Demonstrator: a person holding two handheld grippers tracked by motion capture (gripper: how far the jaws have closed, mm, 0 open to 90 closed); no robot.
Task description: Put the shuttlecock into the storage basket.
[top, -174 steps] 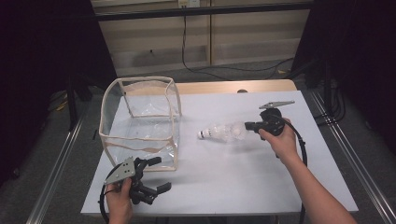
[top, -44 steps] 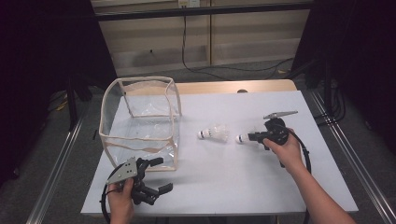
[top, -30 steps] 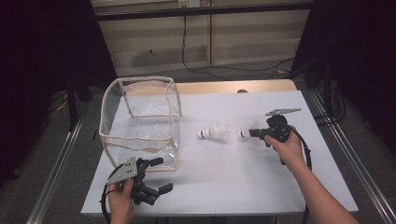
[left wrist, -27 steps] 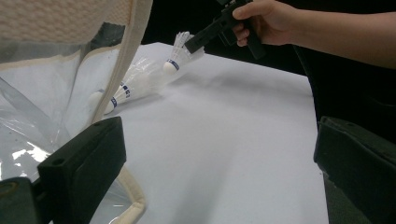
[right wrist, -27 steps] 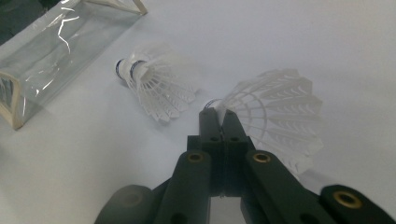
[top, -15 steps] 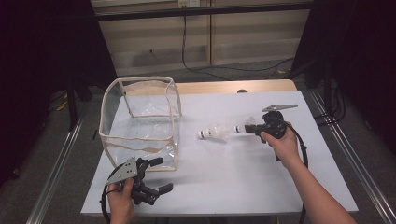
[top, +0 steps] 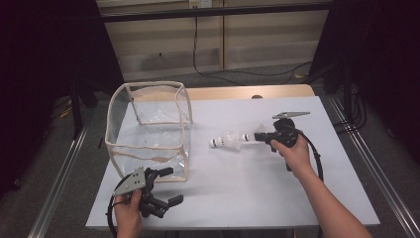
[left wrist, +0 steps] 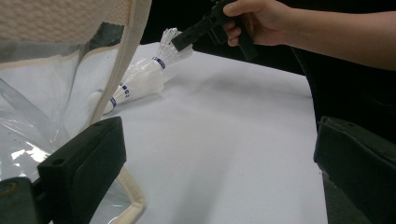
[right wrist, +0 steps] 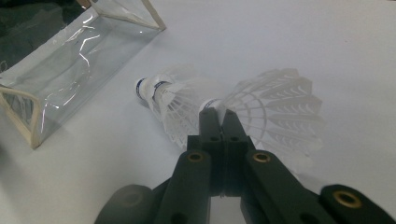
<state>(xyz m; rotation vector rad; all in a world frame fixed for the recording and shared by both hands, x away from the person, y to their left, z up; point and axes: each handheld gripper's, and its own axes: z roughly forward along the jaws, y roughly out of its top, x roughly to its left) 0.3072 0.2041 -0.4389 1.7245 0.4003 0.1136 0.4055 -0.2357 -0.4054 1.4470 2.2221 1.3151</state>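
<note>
A white shuttlecock [top: 225, 141] lies on its side on the white table [top: 247, 198], right of a clear plastic box-shaped bag [top: 148, 134] with cream trim. My right gripper [top: 257, 137] is shut on a second shuttlecock [right wrist: 275, 107] and holds it against the lying one's skirt [right wrist: 173, 105]. The left gripper view shows both shuttlecocks [left wrist: 140, 79] in a line below the right gripper's tip [left wrist: 183, 42]. My left gripper [top: 171, 186] rests open at the table's front left, by the bag's front corner [left wrist: 126, 196], with nothing between its jaws.
A wooden strip [top: 237, 92] runs along the table's far edge. Metal rails [top: 59, 188] flank both sides. Bare table surface [top: 237, 188] stretches between the two hands and toward the right front.
My right gripper has carried its shuttlecock leftward, from a gap beside the lying shuttlecock until the two meet. The left gripper has stayed in place.
</note>
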